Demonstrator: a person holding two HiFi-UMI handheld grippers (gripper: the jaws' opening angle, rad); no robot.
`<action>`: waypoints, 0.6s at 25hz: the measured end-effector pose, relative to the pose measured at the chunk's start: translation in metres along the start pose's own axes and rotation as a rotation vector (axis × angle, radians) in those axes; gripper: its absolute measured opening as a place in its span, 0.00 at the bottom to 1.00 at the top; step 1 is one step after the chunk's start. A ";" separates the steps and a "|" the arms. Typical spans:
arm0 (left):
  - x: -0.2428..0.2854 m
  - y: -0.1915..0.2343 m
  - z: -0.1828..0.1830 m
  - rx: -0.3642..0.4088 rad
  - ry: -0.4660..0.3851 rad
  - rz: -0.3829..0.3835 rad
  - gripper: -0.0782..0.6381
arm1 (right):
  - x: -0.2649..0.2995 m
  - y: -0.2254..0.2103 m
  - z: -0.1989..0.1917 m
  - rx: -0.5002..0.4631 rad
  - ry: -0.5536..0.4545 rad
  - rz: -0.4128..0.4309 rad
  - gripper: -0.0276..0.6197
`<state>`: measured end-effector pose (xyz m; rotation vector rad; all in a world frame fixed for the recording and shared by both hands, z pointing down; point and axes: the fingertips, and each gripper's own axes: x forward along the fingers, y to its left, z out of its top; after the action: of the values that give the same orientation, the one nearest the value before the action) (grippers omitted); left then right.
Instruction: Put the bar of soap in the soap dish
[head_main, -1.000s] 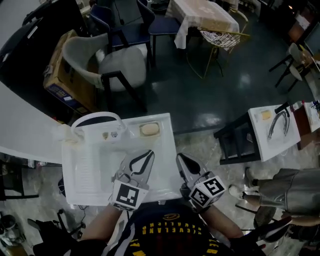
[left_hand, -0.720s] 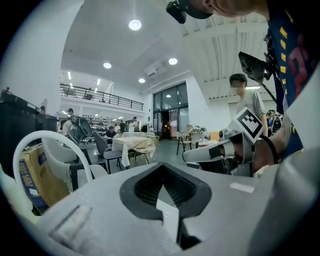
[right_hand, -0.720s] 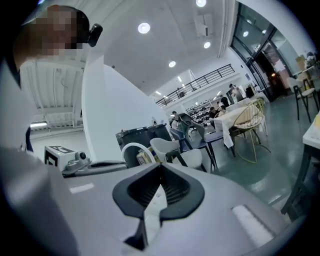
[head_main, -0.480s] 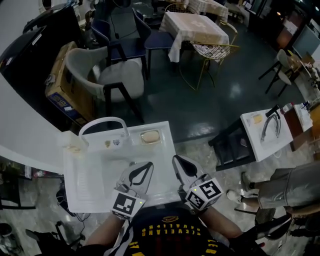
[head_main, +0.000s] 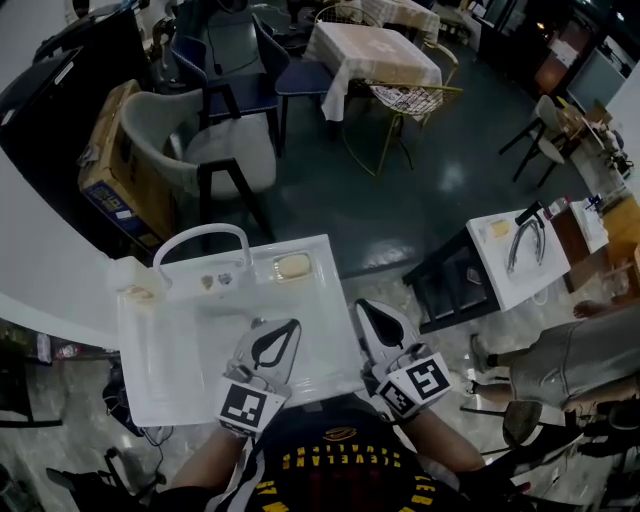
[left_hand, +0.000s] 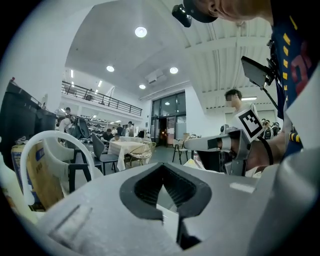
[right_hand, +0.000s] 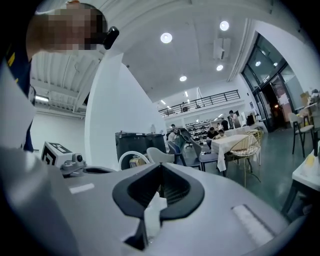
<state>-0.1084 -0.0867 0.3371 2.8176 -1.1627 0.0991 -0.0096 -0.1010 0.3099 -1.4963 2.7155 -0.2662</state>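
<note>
While the left gripper (head_main: 286, 330) hangs over the sink's (head_main: 165, 355) near half, jaws clenched on nothing, the right gripper (head_main: 368, 314), likewise clenched and empty, is at the sink's near right edge. Soap (head_main: 293, 266) lies in the dish (head_main: 274, 271) on the sink's far rim.

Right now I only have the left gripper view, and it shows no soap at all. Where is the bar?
Observer: In the head view the bar of soap lies in the soap dish, at the far edge of the white tray.
Operator: Is my right claw holding anything?
Observer: No. The right claw is shut and empty, beside the tray's right edge.
Operator: Where is my left claw relative to the soap?
Observer: The left claw, also shut, is over the tray on your side of the dish, clear of it.
</note>
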 end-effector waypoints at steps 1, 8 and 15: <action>-0.001 -0.001 0.001 -0.005 -0.002 -0.002 0.11 | -0.001 0.001 0.003 -0.012 -0.006 -0.002 0.05; -0.010 -0.002 0.005 -0.021 -0.015 0.008 0.11 | -0.004 0.012 0.013 -0.062 -0.041 0.014 0.05; -0.015 -0.009 -0.007 -0.036 0.008 -0.011 0.11 | -0.010 0.017 0.006 -0.060 -0.029 0.010 0.05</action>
<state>-0.1130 -0.0689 0.3417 2.7895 -1.1353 0.0878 -0.0176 -0.0840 0.3010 -1.4889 2.7311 -0.1627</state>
